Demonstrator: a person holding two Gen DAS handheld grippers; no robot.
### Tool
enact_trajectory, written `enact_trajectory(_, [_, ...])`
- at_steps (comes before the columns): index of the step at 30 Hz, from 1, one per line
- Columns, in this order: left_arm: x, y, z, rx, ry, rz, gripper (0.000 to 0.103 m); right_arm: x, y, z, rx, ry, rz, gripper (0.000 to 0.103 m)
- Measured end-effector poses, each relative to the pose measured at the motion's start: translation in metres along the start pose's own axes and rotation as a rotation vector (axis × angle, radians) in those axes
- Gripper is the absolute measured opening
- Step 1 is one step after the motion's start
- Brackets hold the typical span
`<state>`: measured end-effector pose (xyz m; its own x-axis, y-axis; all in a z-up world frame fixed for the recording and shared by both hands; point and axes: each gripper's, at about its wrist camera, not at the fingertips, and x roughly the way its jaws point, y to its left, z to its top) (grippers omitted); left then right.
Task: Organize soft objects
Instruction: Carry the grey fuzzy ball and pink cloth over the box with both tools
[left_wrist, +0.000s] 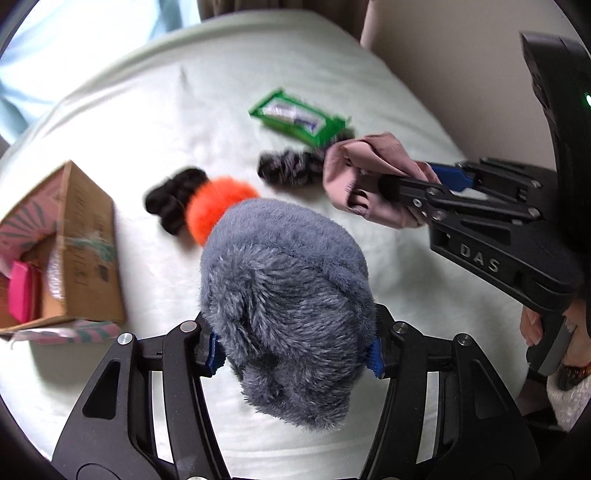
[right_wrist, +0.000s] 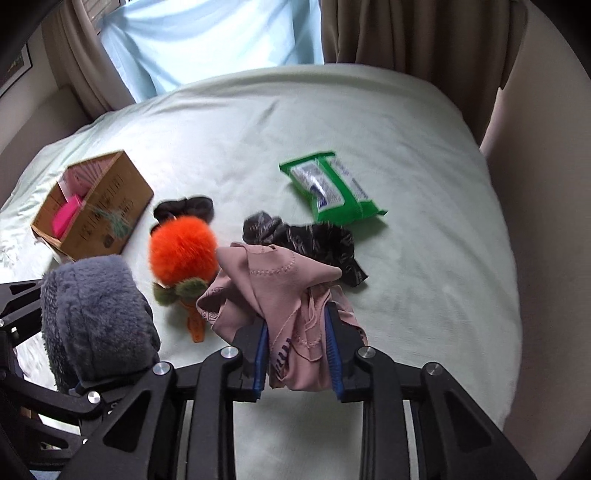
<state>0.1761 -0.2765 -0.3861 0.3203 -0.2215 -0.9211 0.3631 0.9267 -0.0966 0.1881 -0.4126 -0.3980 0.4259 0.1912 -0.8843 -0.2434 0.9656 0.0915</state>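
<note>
My left gripper (left_wrist: 295, 354) is shut on a fluffy grey soft object (left_wrist: 288, 306) and holds it above the bed; it also shows in the right wrist view (right_wrist: 96, 325). My right gripper (right_wrist: 297, 354) is shut on a crumpled pink cloth (right_wrist: 280, 291), seen in the left wrist view (left_wrist: 365, 177) at the right. On the sheet lie an orange pom-pom carrot toy (right_wrist: 183, 251), a black scrunchie (right_wrist: 184, 208) and a dark patterned scrunchie (right_wrist: 306, 240).
An open cardboard box (right_wrist: 99, 210) with pink items inside stands at the left on the pale green bed sheet (right_wrist: 424, 258). A green wipes pack (right_wrist: 330, 186) lies further back. Curtains and a wall border the bed's far and right sides.
</note>
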Motion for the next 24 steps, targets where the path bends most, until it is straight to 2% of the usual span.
enact_trajectory(4, [-0.044, 0.014, 0.012, -0.038, -0.064, -0.007, 0.054, -0.035, 0.006, 0.013, 0.022, -0.040, -0.014, 0.025])
enact_trajectory(12, [-0.143, 0.051, 0.026, -0.047, -0.181, 0.013, 0.054, -0.127, 0.037, 0.047, 0.089, -0.141, -0.036, 0.025])
enact_trajectory(17, [-0.204, 0.086, 0.025, -0.065, -0.241, 0.027, 0.054, -0.182, 0.082, 0.070, 0.089, -0.190, -0.053, 0.025])
enact_trajectory(24, [-0.253, 0.160, 0.016, -0.121, -0.276, 0.031, 0.054, -0.224, 0.159, 0.096, 0.109, -0.219, -0.023, 0.025])
